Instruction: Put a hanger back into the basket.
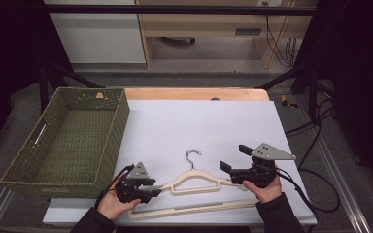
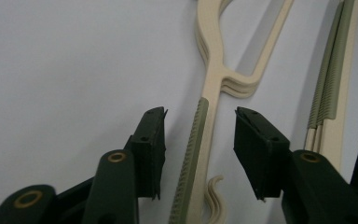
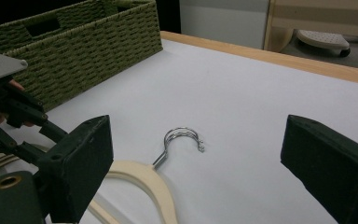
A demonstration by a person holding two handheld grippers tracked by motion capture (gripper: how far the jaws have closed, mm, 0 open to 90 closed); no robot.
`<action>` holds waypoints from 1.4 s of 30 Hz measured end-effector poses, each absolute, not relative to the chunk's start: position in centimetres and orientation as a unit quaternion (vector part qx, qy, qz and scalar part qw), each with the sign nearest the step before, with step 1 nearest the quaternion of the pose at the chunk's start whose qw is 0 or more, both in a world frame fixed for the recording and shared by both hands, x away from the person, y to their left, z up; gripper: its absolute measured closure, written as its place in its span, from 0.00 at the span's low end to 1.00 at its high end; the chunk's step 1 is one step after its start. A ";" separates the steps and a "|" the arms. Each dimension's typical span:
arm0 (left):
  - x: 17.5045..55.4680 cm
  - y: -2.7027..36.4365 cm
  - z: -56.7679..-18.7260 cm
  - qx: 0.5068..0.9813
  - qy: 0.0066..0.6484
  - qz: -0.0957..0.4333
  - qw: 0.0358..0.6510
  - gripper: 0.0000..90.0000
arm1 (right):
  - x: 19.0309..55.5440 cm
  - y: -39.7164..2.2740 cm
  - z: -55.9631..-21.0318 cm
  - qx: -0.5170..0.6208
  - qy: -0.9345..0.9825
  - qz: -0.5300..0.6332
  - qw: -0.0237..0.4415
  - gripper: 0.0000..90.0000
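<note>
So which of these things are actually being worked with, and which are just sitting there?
In use:
- hangers
- left gripper, fingers either side of a hanger arm, not touching
- right gripper, open

Lying about:
- green basket
- cables

The left side of the table [image 1: 204, 121] is being blocked by the green basket [image 1: 68, 141]. Open room is being left behind the hangers [image 1: 194, 182], toward the far edge.
</note>
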State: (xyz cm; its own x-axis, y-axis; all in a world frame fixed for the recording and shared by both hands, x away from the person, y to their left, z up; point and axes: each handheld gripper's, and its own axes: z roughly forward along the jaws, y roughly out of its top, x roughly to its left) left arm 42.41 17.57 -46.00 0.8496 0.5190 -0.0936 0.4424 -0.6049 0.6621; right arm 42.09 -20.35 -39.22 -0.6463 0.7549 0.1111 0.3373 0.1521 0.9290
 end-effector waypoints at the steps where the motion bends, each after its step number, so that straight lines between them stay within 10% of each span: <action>1: 42.4 17.6 -46.0 0.894 0.269 0.054 0.354 0.64 | 42.1 -20.3 -39.3 0.372 0.735 0.533 0.195 0.11; 42: 42.6 16.9 -45.9 0.923 0.217 0.048 0.314 0.86 | 42.7 -18.1 -40.9 0.360 0.761 0.516 0.159 0.12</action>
